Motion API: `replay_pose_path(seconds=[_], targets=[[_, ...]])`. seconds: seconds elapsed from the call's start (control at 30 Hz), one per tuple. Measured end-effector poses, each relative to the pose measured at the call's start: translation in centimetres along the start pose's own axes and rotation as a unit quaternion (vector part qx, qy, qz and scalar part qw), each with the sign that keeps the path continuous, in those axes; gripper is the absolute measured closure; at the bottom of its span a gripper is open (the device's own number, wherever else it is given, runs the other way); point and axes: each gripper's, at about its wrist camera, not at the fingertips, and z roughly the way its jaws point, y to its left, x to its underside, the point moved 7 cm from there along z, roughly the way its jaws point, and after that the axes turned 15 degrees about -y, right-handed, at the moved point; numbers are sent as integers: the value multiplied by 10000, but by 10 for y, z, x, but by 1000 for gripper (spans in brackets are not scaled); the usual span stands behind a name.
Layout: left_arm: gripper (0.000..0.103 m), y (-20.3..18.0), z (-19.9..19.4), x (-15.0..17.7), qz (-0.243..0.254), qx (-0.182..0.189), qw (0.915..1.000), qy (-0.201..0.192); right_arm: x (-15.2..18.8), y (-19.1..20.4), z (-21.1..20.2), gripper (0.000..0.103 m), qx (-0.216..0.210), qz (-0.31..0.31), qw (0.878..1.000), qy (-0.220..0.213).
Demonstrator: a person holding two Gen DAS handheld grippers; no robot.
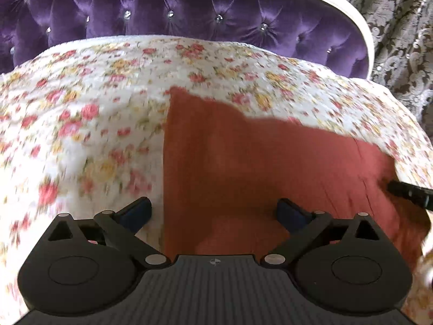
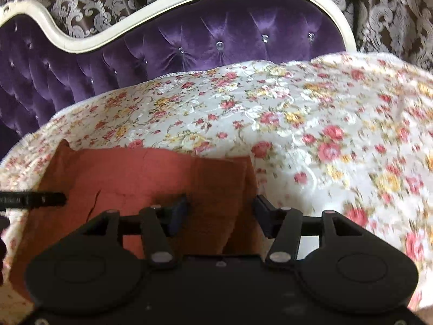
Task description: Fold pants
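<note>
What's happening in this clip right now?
A person holding a gripper in each hand is working on rust-red pants spread on a floral bedspread, in front of a purple tufted headboard. Both grippers are open above the fabric: the left gripper sits over the pants' left edge, the right gripper over a raised fold near their right edge. Neither is gripping the cloth. The pants look partly folded already, though the frames are blurred.
</note>
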Motion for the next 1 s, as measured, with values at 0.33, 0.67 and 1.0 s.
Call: replay_pose_path(seconds=[0.33,0.67,1.0], targets=[[1,-14,-32,29,-190,295,9994,-30,32,-20,-42,37,-361,729,9965,174],[1,-15,-7,11,-356,450,9983,-87,23,-4,-15,33,-973,803,9917,255],[92,-7,-43,5,-711,-21,9936,-873,10,27,-43,76,-782,-309,9963,-182]])
